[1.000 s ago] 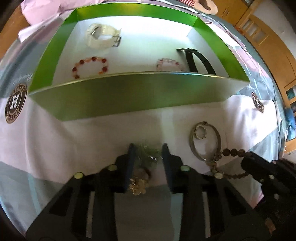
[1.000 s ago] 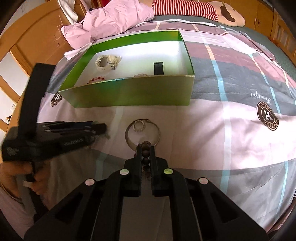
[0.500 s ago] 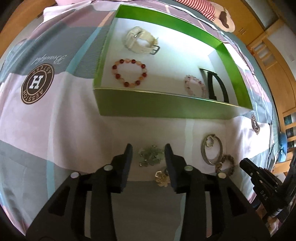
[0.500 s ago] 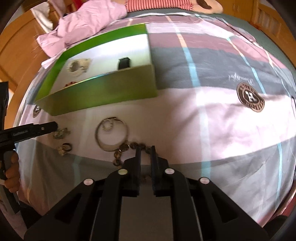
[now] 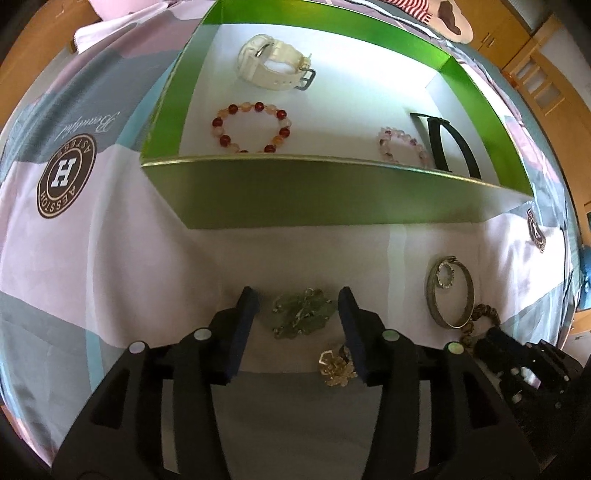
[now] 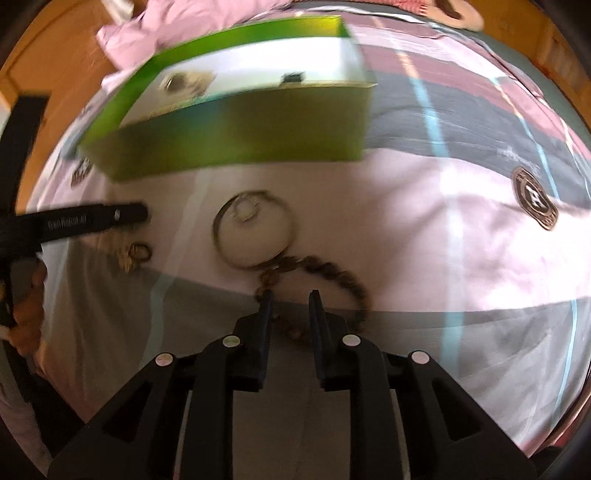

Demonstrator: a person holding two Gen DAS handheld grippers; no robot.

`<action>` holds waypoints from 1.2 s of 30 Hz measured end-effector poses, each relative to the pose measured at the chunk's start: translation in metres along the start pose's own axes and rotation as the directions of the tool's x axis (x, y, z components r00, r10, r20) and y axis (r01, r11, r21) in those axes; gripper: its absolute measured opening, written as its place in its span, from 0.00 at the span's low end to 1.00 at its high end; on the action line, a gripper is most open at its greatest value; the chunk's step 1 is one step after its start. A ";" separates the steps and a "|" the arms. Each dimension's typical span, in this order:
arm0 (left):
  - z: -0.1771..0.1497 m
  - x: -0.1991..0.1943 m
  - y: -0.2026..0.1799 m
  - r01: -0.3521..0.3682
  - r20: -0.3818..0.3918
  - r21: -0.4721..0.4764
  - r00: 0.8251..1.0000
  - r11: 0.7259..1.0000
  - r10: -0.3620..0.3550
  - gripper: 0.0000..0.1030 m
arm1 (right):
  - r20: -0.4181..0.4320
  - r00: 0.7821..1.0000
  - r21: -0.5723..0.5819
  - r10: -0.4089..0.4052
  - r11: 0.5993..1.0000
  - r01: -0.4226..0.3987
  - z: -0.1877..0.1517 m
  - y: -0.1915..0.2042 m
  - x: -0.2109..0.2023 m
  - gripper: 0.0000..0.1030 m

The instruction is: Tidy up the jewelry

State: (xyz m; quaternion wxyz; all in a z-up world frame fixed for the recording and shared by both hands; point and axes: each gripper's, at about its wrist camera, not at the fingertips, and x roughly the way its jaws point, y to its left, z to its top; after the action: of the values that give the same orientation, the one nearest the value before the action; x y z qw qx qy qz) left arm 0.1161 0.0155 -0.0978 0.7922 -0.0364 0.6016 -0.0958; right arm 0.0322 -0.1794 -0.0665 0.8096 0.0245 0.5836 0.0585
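A green leaf-shaped ornament point(image 5: 303, 314) lies on the bedsheet between the fingers of my left gripper point(image 5: 298, 300). Its jaws are opening and the pads stand clear of the ornament. A gold flower piece point(image 5: 336, 365) rests by the right finger. My right gripper point(image 6: 290, 297) points down at a brown bead bracelet point(image 6: 332, 273). Its jaws are opening too, and the beads curl around and under the fingers without being pressed. A silver bangle point(image 6: 255, 236) with a small ring inside lies just beyond. The green box point(image 5: 332, 199) holds a white watch point(image 5: 273, 66), a red bead bracelet point(image 5: 251, 127), a pink bead bracelet point(image 5: 402, 144) and a black strap point(image 5: 454, 144).
The box stands on a pink and grey bedsheet with round brown logos point(image 5: 66, 175). A pink pillow point(image 6: 147, 33) and wooden furniture lie behind it. A person's hand point(image 6: 26, 314) holds the left gripper's handle at the left edge of the right wrist view.
The left gripper has opened and let go of the green ornament, which now lies on the sheet. The right gripper has sunk toward the bed and opened off the brown beads.
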 end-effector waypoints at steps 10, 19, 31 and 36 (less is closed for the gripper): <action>-0.001 0.002 -0.017 -0.056 0.009 0.044 0.998 0.997 0.055 0.34 | 0.004 0.999 -0.063 -0.048 0.997 0.049 -0.004 0.013 0.009 0.12; 0.002 -0.015 -0.005 -0.035 0.030 -0.008 0.999 0.999 0.035 0.17 | 0.030 0.999 -0.037 -0.012 0.999 0.013 -0.005 0.006 -0.003 0.11; 0.002 -0.055 0.017 0.018 0.103 -0.025 0.995 1.000 -0.015 0.17 | 0.151 0.987 0.004 0.059 0.998 -0.060 0.010 -0.003 -0.058 0.11; 0.000 -0.049 0.013 0.009 0.091 -0.017 0.996 1.000 -0.008 0.18 | 0.129 0.990 0.018 0.053 0.998 -0.056 0.012 0.000 -0.048 0.11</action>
State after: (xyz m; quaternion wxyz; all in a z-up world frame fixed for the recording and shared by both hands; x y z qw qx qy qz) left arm 0.1048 0.0378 -0.0532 0.8180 -0.0502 0.5655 -0.0921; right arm 0.0284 -0.1849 -0.0180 0.8434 0.0527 0.5298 0.0727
